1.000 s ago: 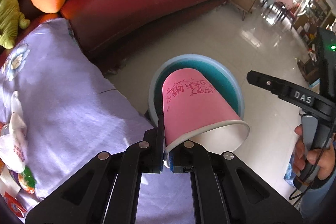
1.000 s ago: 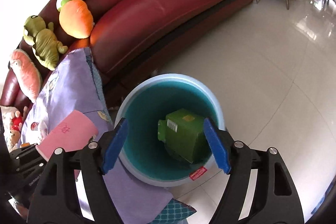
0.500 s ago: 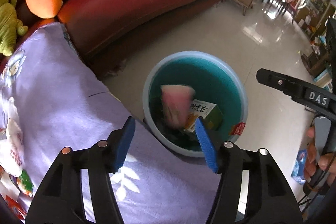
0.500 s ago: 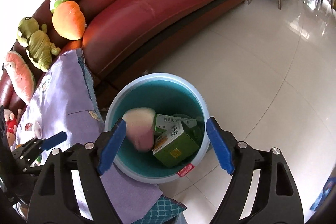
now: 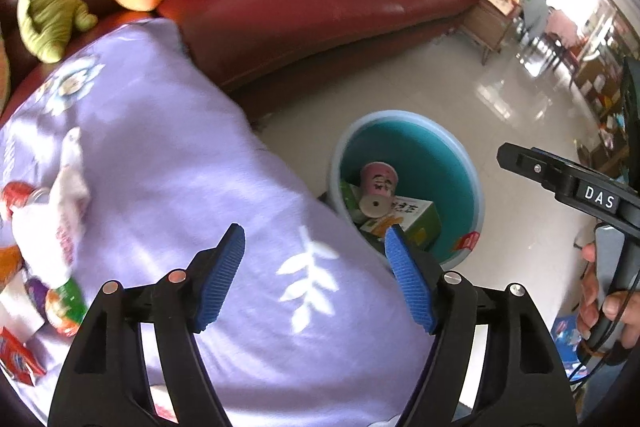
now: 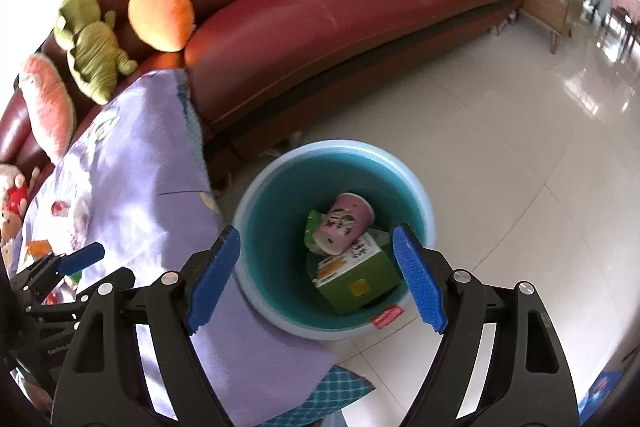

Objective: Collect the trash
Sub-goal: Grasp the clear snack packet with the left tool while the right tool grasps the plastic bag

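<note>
Teal bucket: we see a round bucket [image 6: 256, 195] with a pale blue rim standing on the cream tiled floor, just beside the edge of a table draped in lilac cloth [image 5: 168, 155].
Inside the bucket: a pink paper cup [image 6: 344, 229] lies on its side on top of a green carton [image 6: 356, 275]; both are well below the rim.
Left claw: our left gripper [image 5: 316, 275] hangs over the cloth near the bucket, blue pads spread wide, nothing between them.
Right claw: our right gripper [image 6: 316, 279] hovers above the bucket, jaws wide apart and empty too.
Done so far: we judge two pieces of trash are already collected, the cup and the carton.
Left to do: on the far left of the cloth we see a crumpled white wrapper [image 5: 60, 211], a small green and orange packet [image 5: 64, 307] and a red packet [image 5: 16, 359] at the edge; the view there is blurred, so we cannot name them exactly.
Our reading: the task looks partly done, with several pieces waiting on the table.
Background: a dark red leather sofa [image 6: 320, 11] with plush toys curves behind.
</note>
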Tool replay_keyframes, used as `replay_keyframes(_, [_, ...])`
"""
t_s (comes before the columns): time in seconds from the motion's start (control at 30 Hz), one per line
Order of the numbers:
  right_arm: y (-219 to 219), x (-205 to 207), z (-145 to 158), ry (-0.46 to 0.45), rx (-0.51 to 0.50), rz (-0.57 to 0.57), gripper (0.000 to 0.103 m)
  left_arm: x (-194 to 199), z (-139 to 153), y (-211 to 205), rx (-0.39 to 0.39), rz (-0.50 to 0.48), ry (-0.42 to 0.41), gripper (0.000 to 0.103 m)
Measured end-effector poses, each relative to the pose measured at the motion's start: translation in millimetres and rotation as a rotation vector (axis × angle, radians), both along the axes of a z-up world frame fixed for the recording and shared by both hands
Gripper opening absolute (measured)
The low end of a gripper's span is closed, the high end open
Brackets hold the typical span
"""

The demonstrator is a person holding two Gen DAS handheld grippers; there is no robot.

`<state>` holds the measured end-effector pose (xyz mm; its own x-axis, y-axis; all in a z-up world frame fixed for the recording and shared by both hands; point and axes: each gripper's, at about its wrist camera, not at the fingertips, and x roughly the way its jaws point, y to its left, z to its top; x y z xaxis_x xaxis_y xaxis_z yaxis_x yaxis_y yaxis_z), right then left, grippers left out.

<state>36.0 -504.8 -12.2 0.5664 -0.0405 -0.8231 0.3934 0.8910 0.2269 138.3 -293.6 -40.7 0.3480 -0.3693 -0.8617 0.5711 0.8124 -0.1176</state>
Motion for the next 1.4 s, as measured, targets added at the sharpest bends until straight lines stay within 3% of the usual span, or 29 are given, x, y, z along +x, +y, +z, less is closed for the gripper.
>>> replay_keyframes(0.43, [93,28,23,0.006,-0.046,0.178,0.075,2,31,108,-0.025,0.126,-0.065,0.075])
replay_keyframes(0.93, [243,87,64,0.018,-0.163,0.507,0.075,19,66,258,-0.078,0.344,-0.121,0.08])
replay_keyframes(1.17, [282,90,57,0.044,-0.134,0.588,0.075,3,46,307,-0.078,0.401,-0.06,0.08])
replay_keyframes(1.4, [284,72,40,0.094,-0.092,0.578,0.075,-45,8,299,-0.073,0.291,0.086,0.08])
